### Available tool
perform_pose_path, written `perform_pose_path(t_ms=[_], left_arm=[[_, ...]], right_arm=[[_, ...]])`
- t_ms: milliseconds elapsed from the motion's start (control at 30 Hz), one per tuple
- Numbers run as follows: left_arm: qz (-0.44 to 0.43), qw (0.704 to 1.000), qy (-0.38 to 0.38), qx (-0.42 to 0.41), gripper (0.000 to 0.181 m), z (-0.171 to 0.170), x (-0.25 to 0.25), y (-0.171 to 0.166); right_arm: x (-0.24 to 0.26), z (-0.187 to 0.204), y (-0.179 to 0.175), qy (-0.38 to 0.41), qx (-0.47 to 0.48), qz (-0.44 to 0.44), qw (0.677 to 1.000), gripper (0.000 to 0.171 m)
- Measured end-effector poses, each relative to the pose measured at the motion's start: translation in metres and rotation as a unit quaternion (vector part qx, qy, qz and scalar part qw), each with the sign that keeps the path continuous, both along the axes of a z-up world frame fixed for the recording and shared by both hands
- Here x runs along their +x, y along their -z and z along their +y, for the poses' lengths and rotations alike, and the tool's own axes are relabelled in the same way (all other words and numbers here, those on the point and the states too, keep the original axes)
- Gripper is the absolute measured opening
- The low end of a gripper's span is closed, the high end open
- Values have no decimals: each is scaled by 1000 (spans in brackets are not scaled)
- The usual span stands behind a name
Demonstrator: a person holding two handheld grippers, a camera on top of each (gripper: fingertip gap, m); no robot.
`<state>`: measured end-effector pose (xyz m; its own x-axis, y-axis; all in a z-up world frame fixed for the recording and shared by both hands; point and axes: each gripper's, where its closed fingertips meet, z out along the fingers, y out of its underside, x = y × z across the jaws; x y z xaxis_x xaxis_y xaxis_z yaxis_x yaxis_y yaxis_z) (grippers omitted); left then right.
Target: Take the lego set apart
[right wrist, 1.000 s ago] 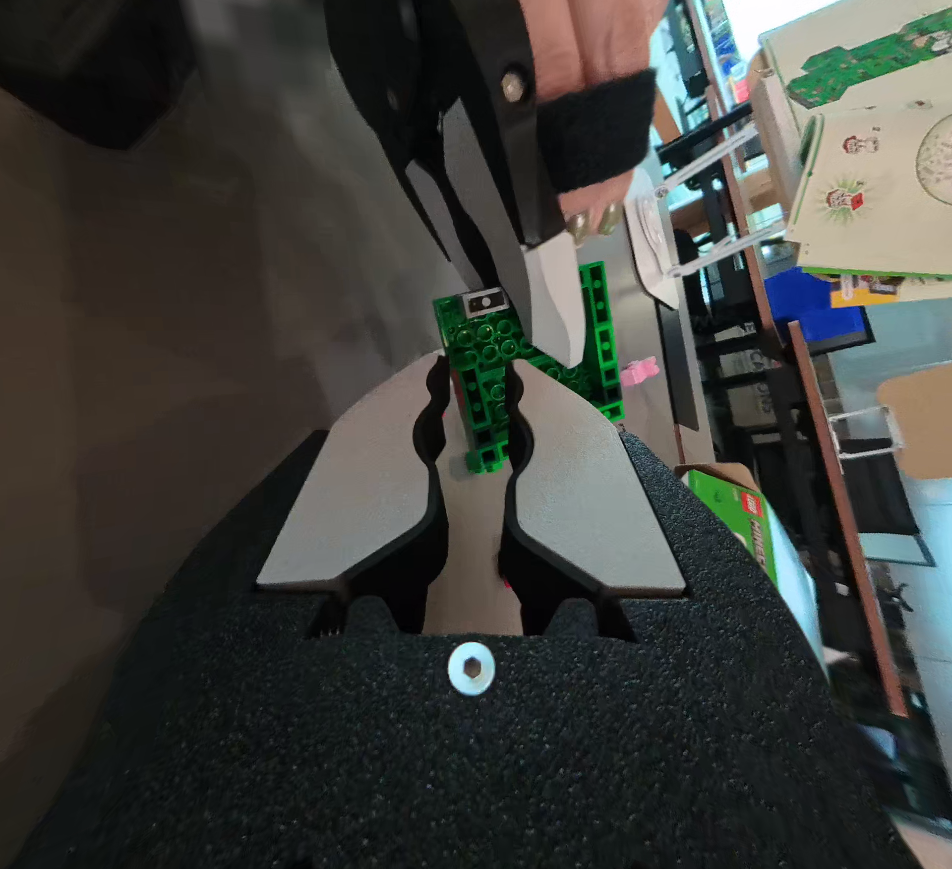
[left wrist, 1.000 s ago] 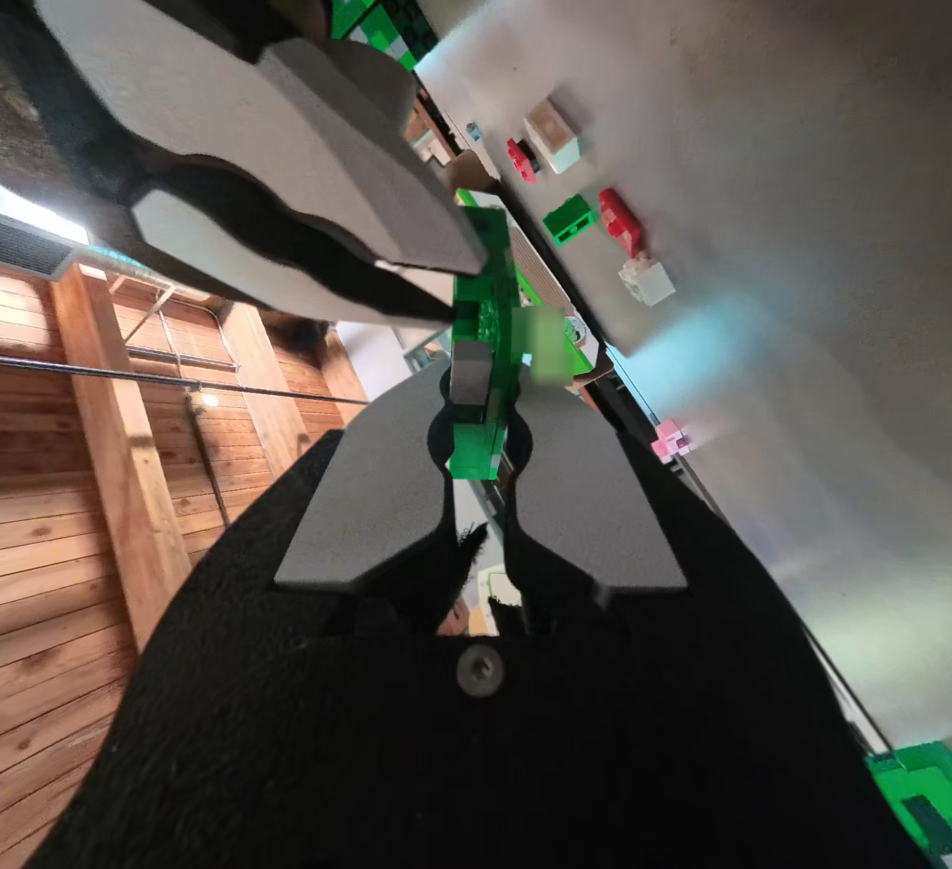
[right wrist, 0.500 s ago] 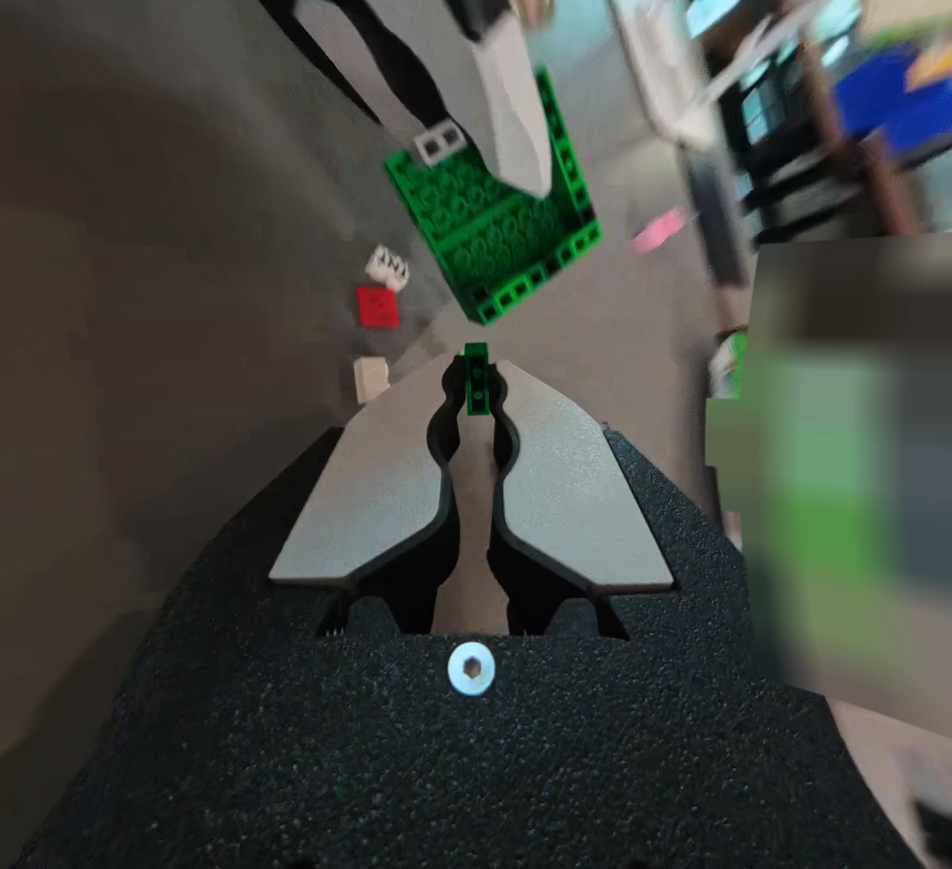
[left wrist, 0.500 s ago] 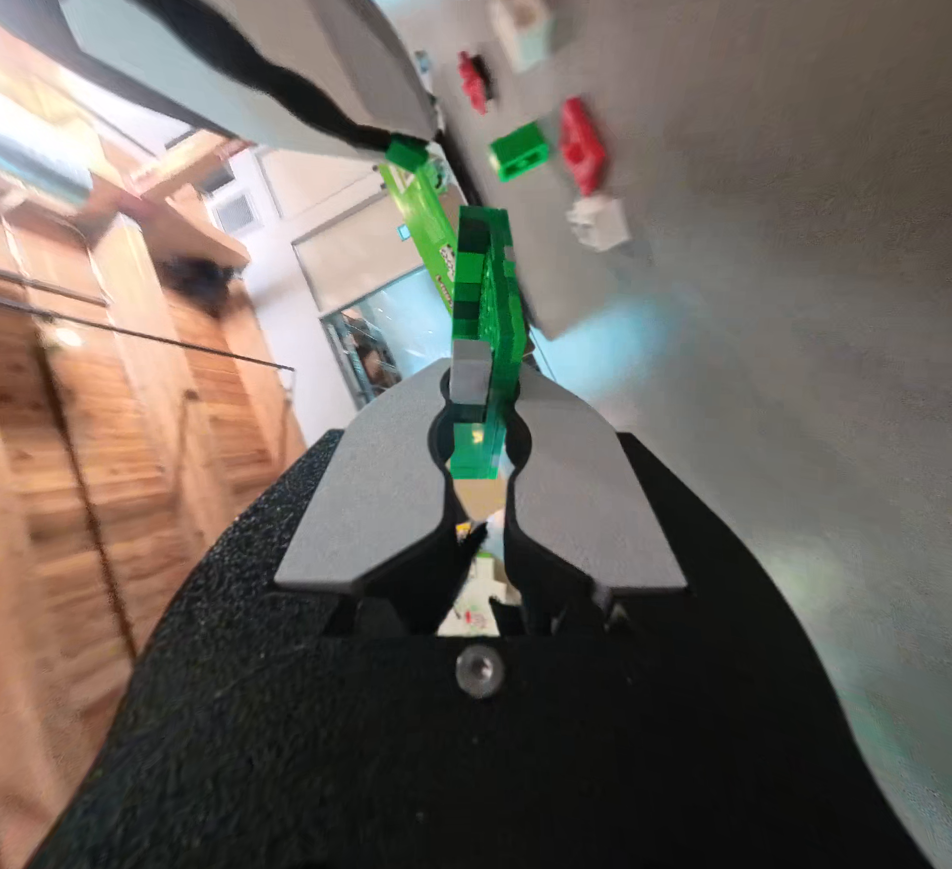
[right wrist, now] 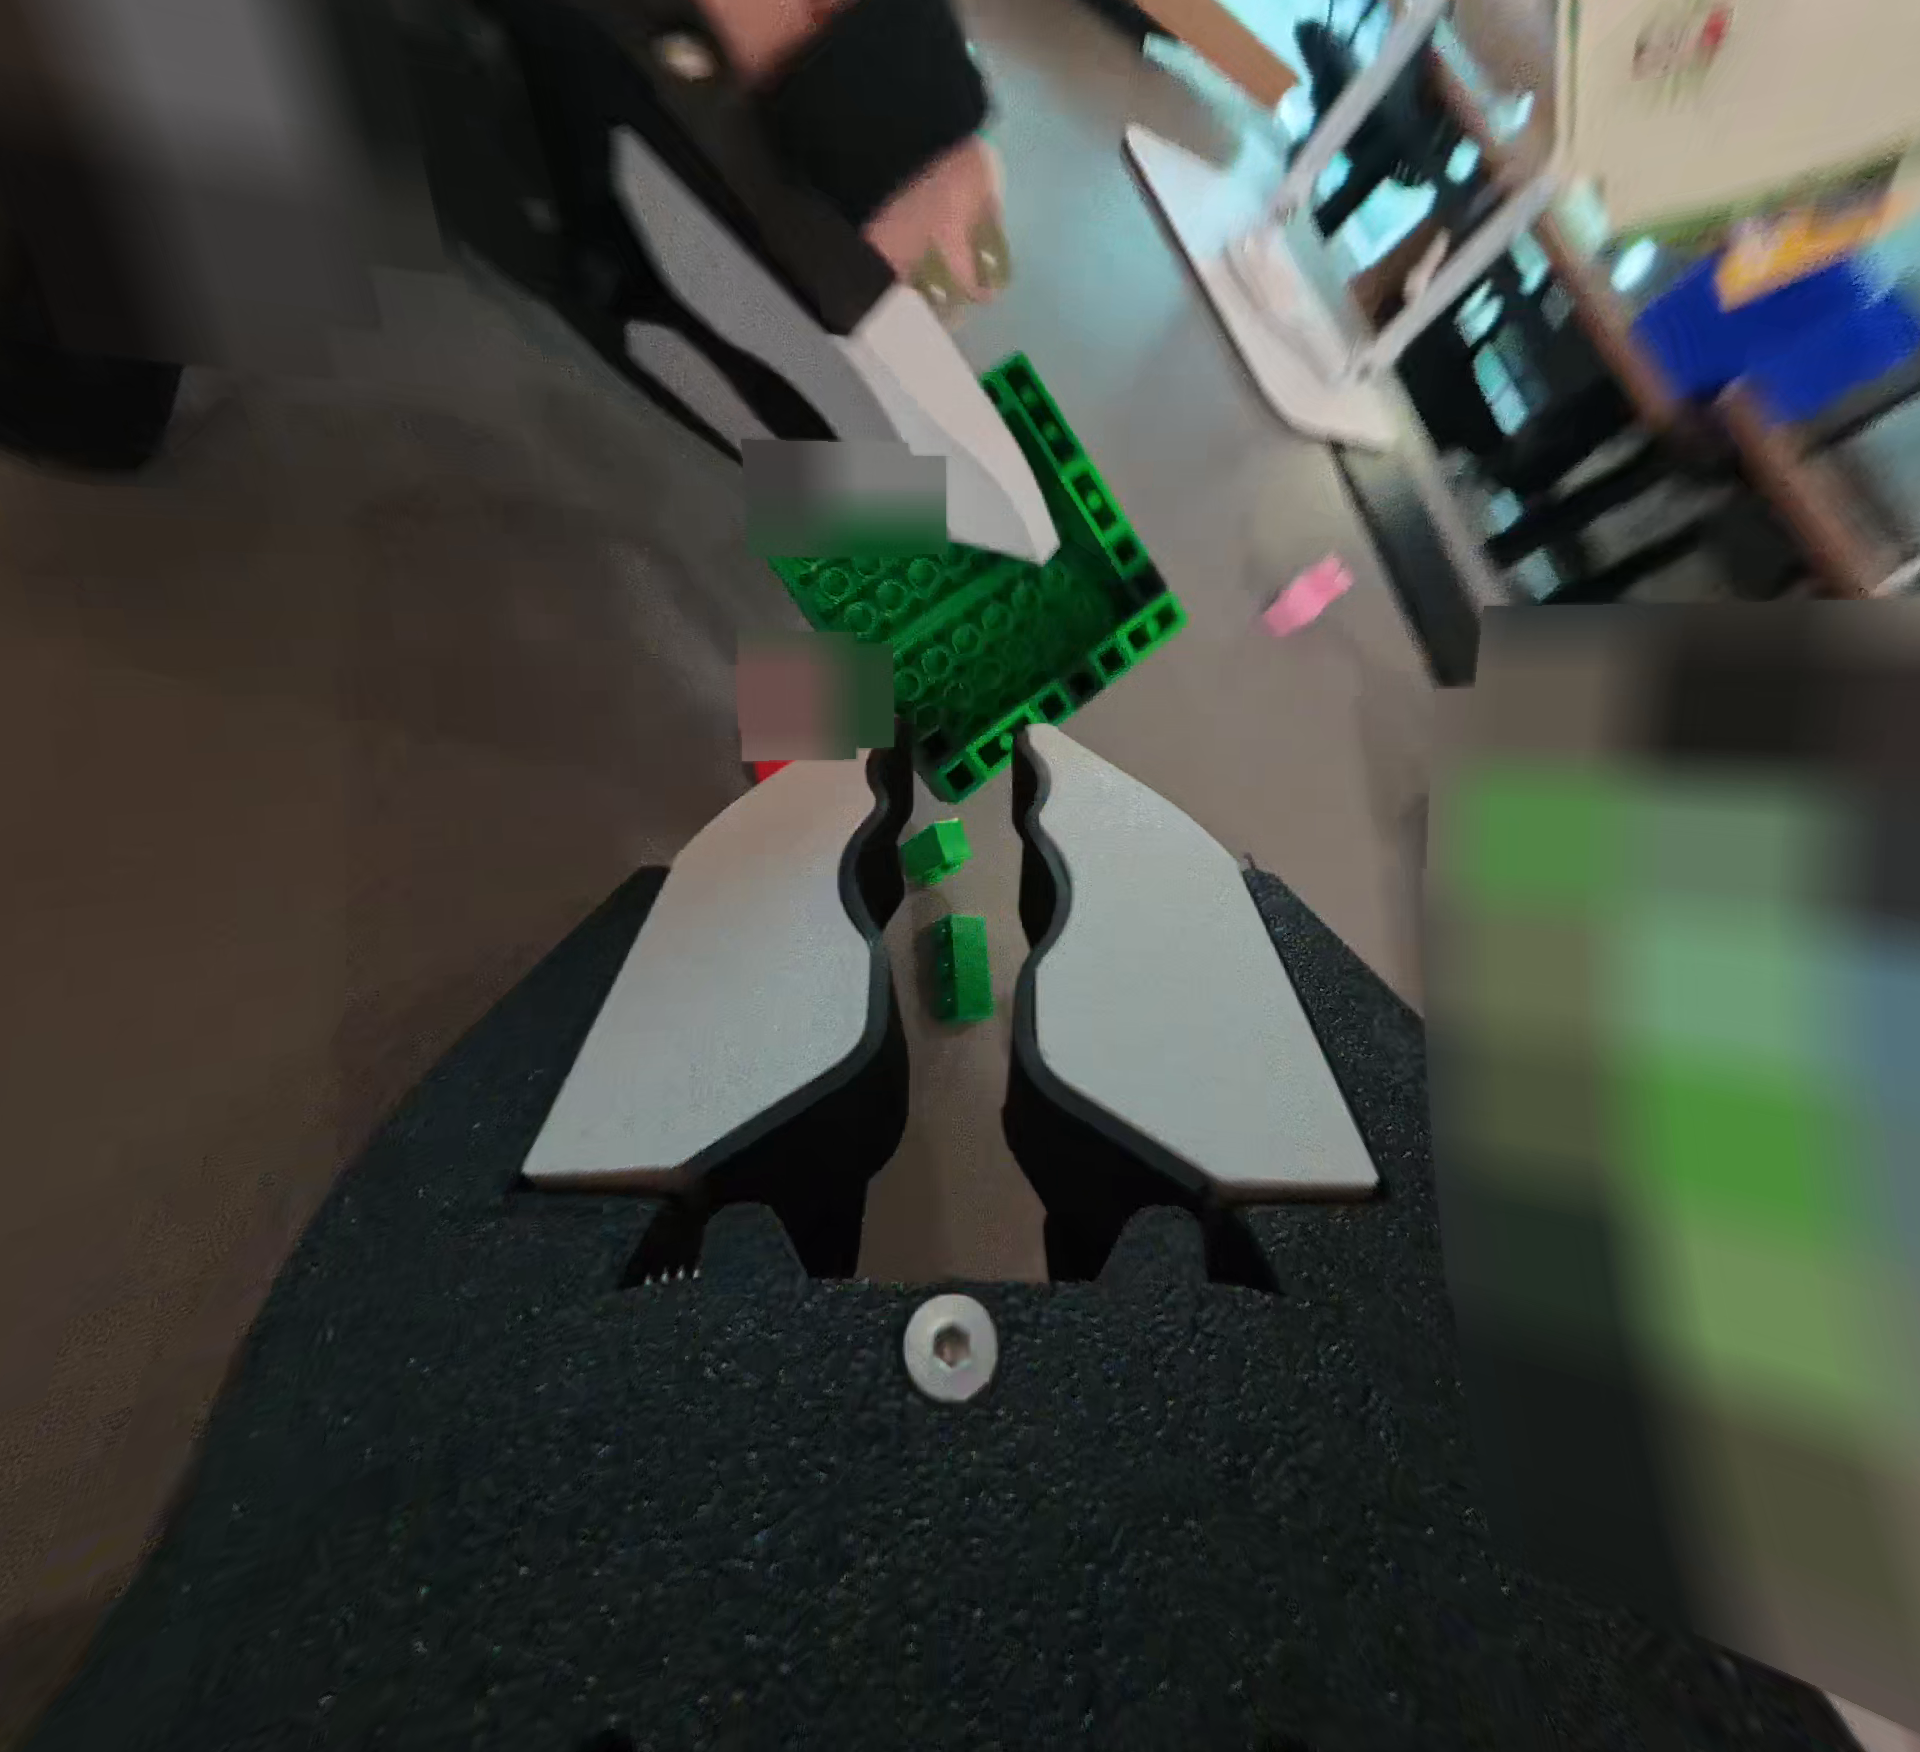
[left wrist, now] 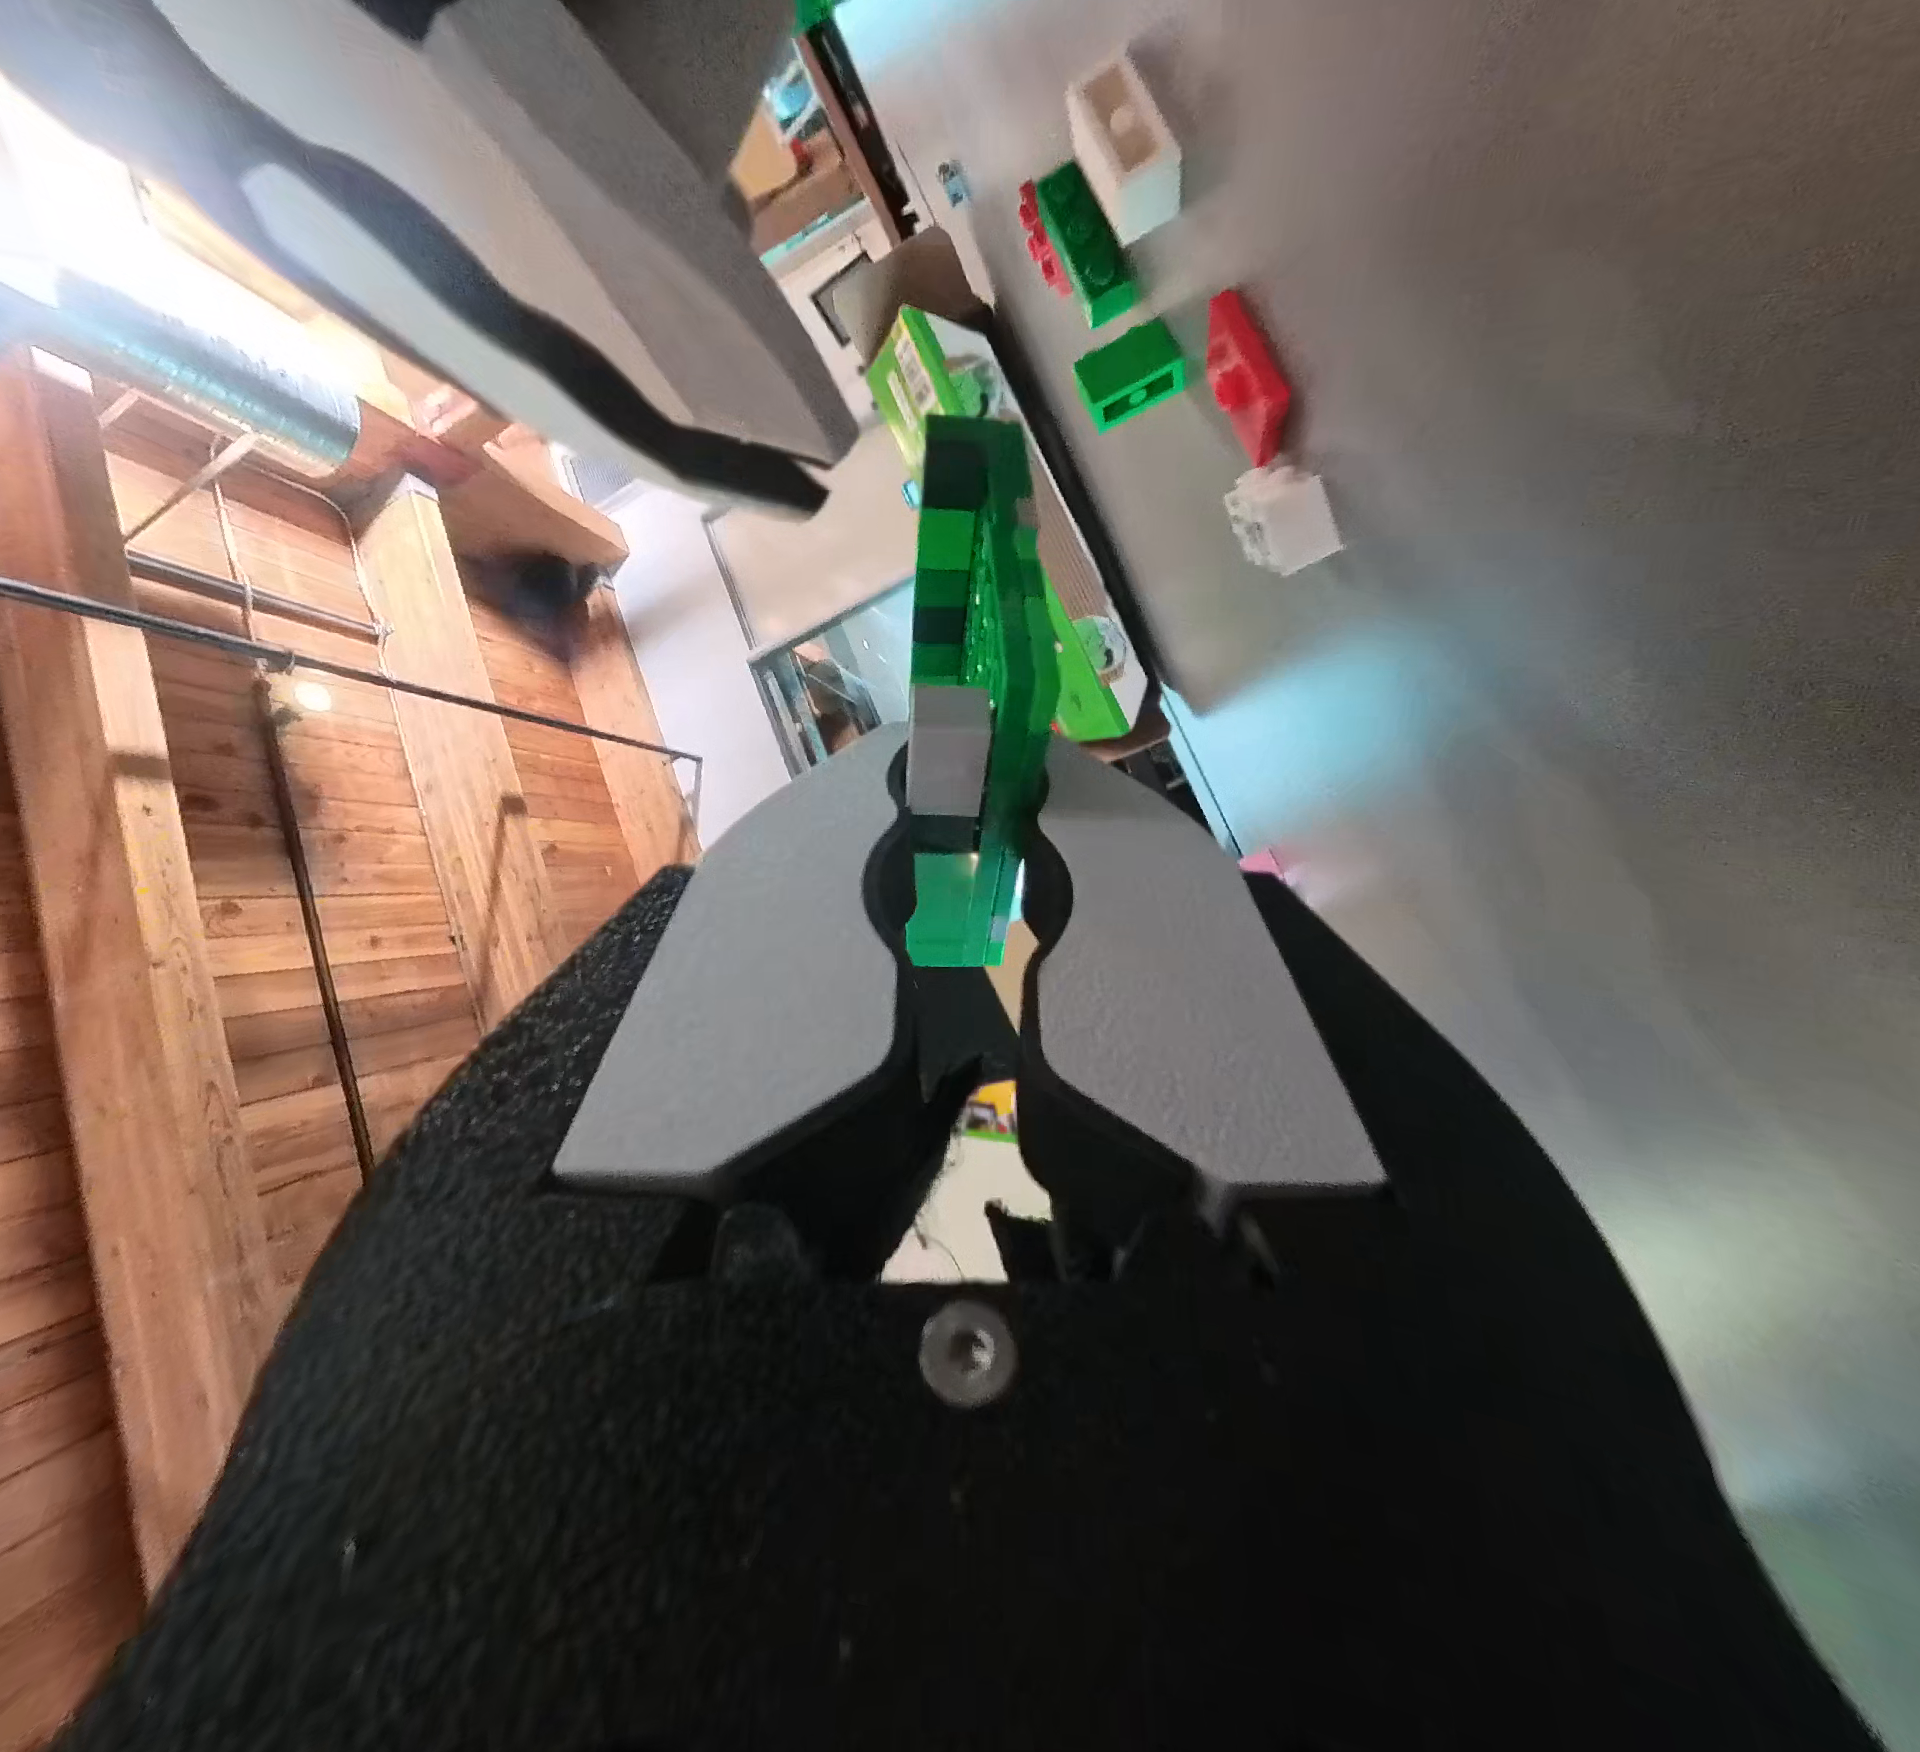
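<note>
My left gripper (left wrist: 971,767) is shut on the edge of a green lego base (left wrist: 982,622), which carries a grey brick (left wrist: 945,757), and holds it above the grey table. In the right wrist view the base (right wrist: 997,653) shows studs-up under a left finger (right wrist: 966,455). My right gripper (right wrist: 954,746) is open and empty. Two small green bricks lie on the table under its gap, one nearer the tips (right wrist: 935,850) and one farther back (right wrist: 961,964). The right gripper (left wrist: 810,476) also shows at the upper left of the left wrist view, close to the base's far end.
Loose bricks lie on the table (left wrist: 1558,767): a white one (left wrist: 1127,133), two green (left wrist: 1086,258) (left wrist: 1127,372), a red one (left wrist: 1247,372), a small white one (left wrist: 1283,518). A pink piece (right wrist: 1304,580) lies near the table edge. A person's hand (right wrist: 831,40) holds the left gripper.
My right gripper pulled a small green brick off the base, drew back from it and opened; the brick now lies on the table. The left gripper keeps its hold on the base.
</note>
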<state>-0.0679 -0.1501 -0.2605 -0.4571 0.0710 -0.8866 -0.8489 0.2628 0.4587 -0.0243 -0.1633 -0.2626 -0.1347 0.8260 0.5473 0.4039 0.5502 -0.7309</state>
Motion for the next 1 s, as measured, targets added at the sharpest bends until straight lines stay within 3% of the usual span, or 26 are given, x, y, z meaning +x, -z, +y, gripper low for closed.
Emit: perform_pose_path(t_ms=[133, 367, 600, 800, 1000], left_arm=[[16, 999, 28, -15, 14, -7, 7, 5], [60, 997, 47, -5, 14, -13, 17, 5], [-121, 988, -14, -99, 15, 0, 7, 5], [-30, 998, -12, -54, 14, 2, 1, 10], [47, 999, 21, -13, 14, -6, 11, 7]], right_arm=[[0, -20, 16, -67, 100, -42, 992, 16], [1, -17, 26, -69, 192, -79, 976, 6], [-1, 0, 4, 4, 267, -41, 963, 0], [2, -1, 11, -13, 189, -42, 981, 0], [4, -19, 23, -71, 139, -64, 986, 17]])
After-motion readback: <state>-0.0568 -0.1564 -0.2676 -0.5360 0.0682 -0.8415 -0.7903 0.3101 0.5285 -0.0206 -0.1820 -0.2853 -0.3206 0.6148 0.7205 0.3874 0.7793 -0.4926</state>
